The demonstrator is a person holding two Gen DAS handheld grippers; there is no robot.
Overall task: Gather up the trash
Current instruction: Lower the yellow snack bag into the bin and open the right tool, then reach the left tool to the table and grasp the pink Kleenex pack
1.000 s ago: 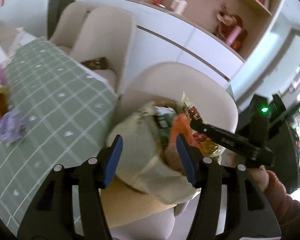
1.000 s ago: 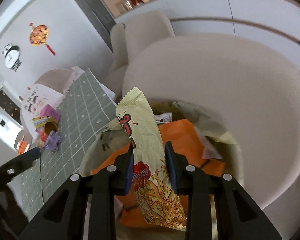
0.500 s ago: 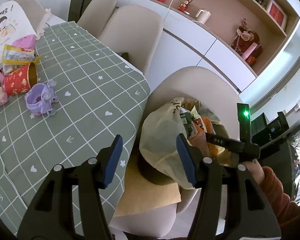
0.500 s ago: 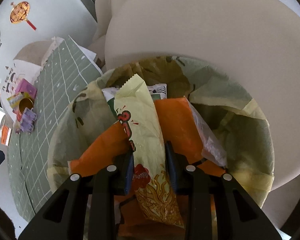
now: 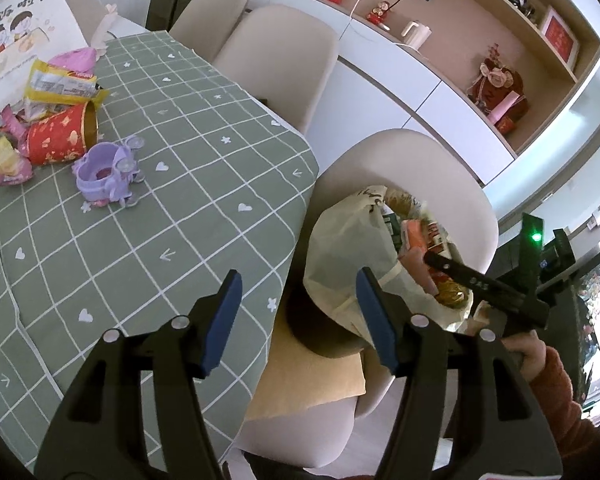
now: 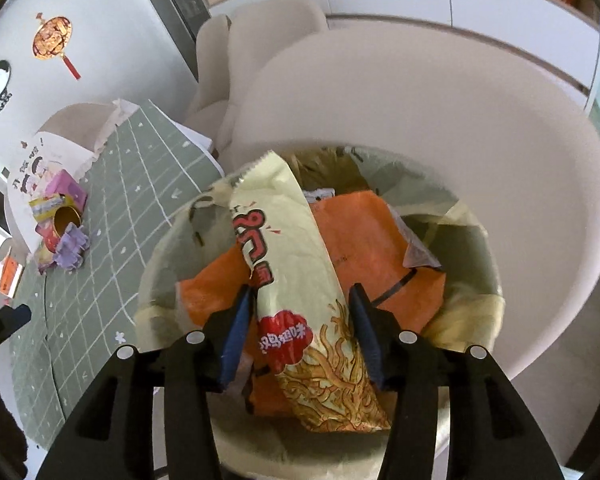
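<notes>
A bin lined with a pale yellow bag (image 6: 472,308) stands on a beige chair (image 6: 460,120). A yellow noodle-snack packet (image 6: 292,248) lies on an orange wrapper (image 6: 364,232) inside it. My right gripper (image 6: 299,292) hangs over the bin with its jaws opening. The packet lies between its pads, and a small gap shows on each side. My left gripper (image 5: 298,280) hovers over the table's edge beside the bag (image 5: 340,240), jaws opening a little, nothing between them. More trash lies on the green tablecloth (image 5: 160,220): a red cup (image 5: 56,140), a yellow wrapper (image 5: 56,84) and a purple holder (image 5: 104,172).
A tan cushion (image 5: 312,376) lies on the chair seat under the bin. Two more beige chairs (image 5: 280,52) stand behind the table. A white cabinet with a shelf of ornaments (image 5: 496,88) runs along the back wall. A hand in a red sleeve (image 5: 548,376) holds the right gripper.
My right gripper's jaws have parted from the snack packet, which now rests in the bin. My left gripper has drawn back from the bag toward the table, bringing the table trash into view.
</notes>
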